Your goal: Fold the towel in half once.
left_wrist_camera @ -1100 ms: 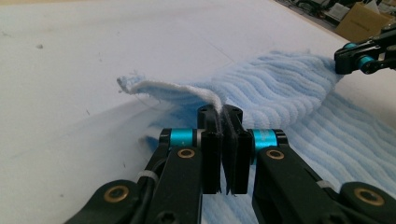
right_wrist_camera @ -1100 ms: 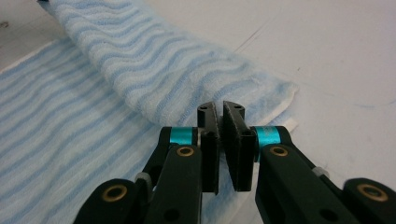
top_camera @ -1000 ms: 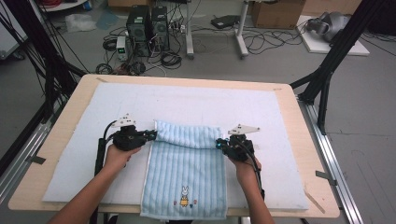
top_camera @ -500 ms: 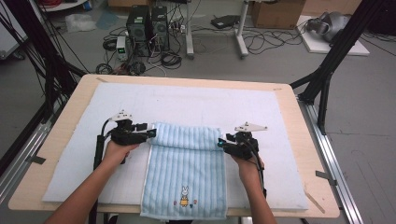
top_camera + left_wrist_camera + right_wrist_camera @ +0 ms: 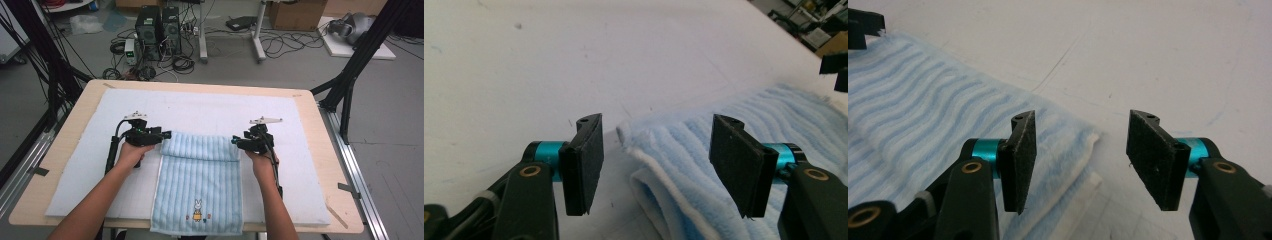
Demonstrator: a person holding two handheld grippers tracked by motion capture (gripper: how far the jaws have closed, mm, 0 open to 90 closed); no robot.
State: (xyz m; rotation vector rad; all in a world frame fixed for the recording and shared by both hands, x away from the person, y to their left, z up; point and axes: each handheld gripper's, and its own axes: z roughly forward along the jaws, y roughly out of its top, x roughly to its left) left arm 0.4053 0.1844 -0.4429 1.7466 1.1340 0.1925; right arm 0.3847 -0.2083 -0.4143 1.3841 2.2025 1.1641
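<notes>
Light blue striped towel [image 5: 200, 185] flat on white mat [image 5: 210, 107], far edge folded back toward the near side, rabbit motif at 6 o'clock. Left gripper [image 5: 167, 135] at 9 o'clock of the fold, jaws apart, nothing clamped, towel corner [image 5: 634, 135] just beyond the pads [image 5: 586, 160]. Right gripper [image 5: 234, 142] at 3 o'clock of the fold, jaws having just been opening, apart, pads [image 5: 1020, 155] clear of the folded corner [image 5: 1088, 137]. Wooden table [image 5: 320, 150] beneath the mat.
</notes>
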